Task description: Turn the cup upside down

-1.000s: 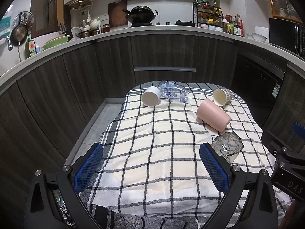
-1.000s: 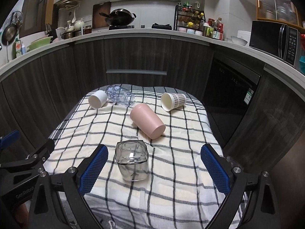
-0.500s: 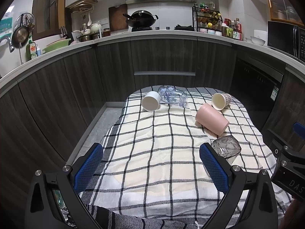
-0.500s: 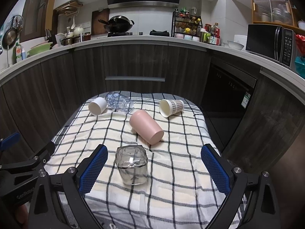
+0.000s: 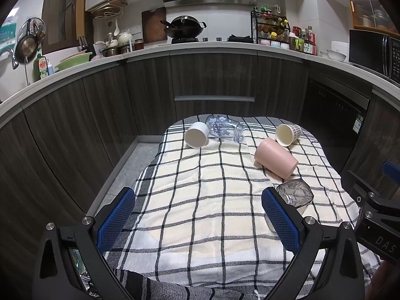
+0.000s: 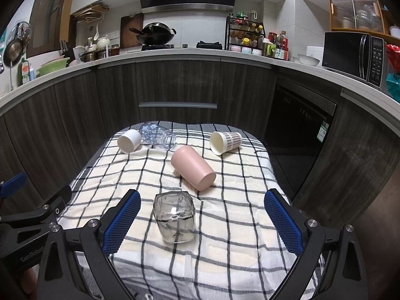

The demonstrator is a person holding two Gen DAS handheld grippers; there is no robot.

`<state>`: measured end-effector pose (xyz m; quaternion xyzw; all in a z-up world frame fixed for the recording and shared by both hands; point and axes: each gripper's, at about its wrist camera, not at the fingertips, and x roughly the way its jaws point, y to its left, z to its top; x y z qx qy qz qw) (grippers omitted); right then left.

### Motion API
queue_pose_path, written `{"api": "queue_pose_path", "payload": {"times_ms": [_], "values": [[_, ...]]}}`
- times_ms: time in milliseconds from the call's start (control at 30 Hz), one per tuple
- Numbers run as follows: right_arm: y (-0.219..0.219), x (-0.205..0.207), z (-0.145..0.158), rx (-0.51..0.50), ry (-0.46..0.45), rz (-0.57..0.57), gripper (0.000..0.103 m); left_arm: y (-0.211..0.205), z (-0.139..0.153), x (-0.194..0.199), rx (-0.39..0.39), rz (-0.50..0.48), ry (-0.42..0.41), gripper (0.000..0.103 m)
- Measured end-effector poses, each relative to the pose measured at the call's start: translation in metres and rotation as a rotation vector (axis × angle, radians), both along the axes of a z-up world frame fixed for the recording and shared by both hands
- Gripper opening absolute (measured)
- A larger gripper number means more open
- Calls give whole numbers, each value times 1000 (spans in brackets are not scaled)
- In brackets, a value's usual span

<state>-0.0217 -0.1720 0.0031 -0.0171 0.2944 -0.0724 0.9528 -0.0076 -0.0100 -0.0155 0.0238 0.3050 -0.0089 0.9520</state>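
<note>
A checked cloth (image 6: pixel 225 225) covers the bench; on it a pink cup (image 6: pixel 192 167) lies on its side at 12 o'clock from the square glass (image 6: pixel 175 220). Both the right gripper (image 6: pixel 200 222) and left gripper (image 5: pixel 200 222) hover with jaws wide, holding nothing

Dark wood cabinets (image 6: pixel 75 115) run under a pale counter (image 6: pixel 175 52); wok (image 6: pixel 155 33) on the hob, microwave (image 6: pixel 352 52) at right

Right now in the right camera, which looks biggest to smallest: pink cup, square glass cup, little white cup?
1. pink cup and square glass cup: they look alike in size, and the glass sits nearer the camera, so I won't rank them.
2. little white cup, farthest away.
</note>
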Motion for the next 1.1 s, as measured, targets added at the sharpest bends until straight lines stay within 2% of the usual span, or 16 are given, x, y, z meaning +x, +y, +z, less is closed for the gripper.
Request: {"api": "queue_pose_path", "payload": {"times_ms": [1100], "values": [[-1,2,-6,9,17,-1,100,-3,-6,1,-5,-1,12,103]]}}
